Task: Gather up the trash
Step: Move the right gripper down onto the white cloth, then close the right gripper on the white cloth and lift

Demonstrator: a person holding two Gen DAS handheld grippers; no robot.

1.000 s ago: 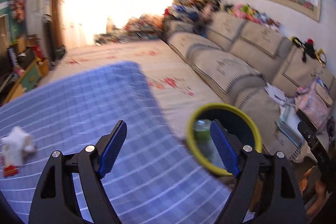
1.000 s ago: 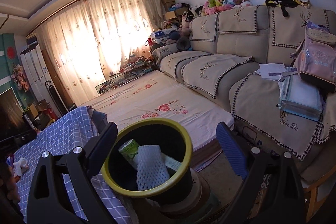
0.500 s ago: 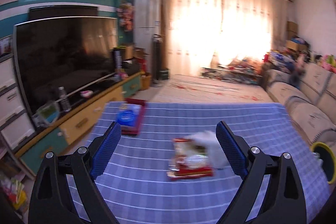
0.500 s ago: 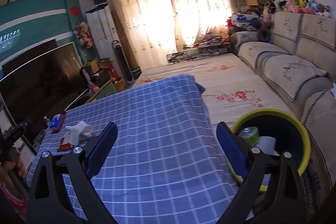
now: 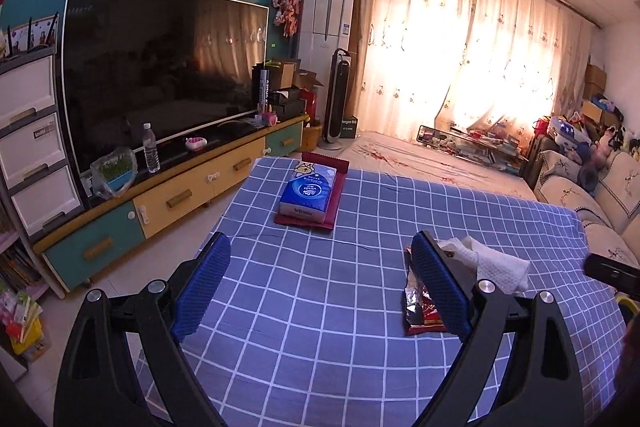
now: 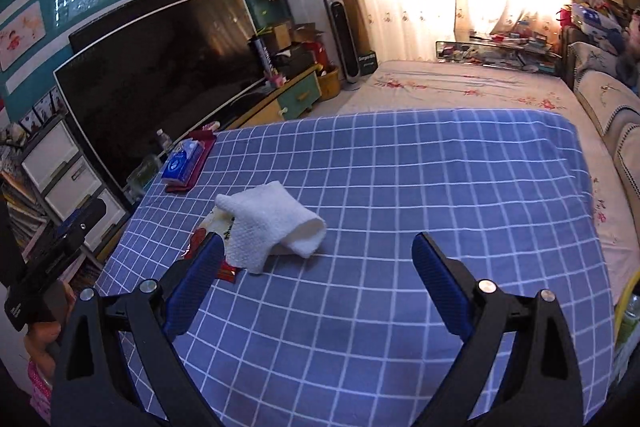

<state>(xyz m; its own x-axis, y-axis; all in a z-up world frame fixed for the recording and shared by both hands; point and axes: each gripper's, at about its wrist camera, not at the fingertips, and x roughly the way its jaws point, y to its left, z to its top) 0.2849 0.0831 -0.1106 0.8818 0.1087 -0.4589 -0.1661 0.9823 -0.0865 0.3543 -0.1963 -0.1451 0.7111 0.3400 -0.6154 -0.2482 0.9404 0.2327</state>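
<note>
Left wrist view: since half a second ago the camera has drawn nearer the blue checked tablecloth [image 5: 320, 307] and turned a little left, so the snack wrapper [image 5: 420, 307] that lay between the fingers now sits behind the right-hand finger. The left gripper [image 5: 320, 291] has its fingers spread wide apart, holding nothing. One red and silver wrapper lies on the cloth, with one crumpled white tissue [image 5: 496, 263] resting on its far end. Beyond the wrapper, toward the television [image 5: 160, 75], one blue tissue pack [image 5: 308, 193] sits on one red tray [image 5: 336, 187].

Right wrist view: the camera has swung left since the earlier frame; the bin, then large beside the right finger, is now only a yellow rim sliver [image 6: 624, 295] at the cloth's right edge. The right gripper [image 6: 318, 287] also stands wide apart and empty. The single white tissue [image 6: 272, 223] lies just ahead of its left finger, covering most of the wrapper [image 6: 224, 269].
</note>
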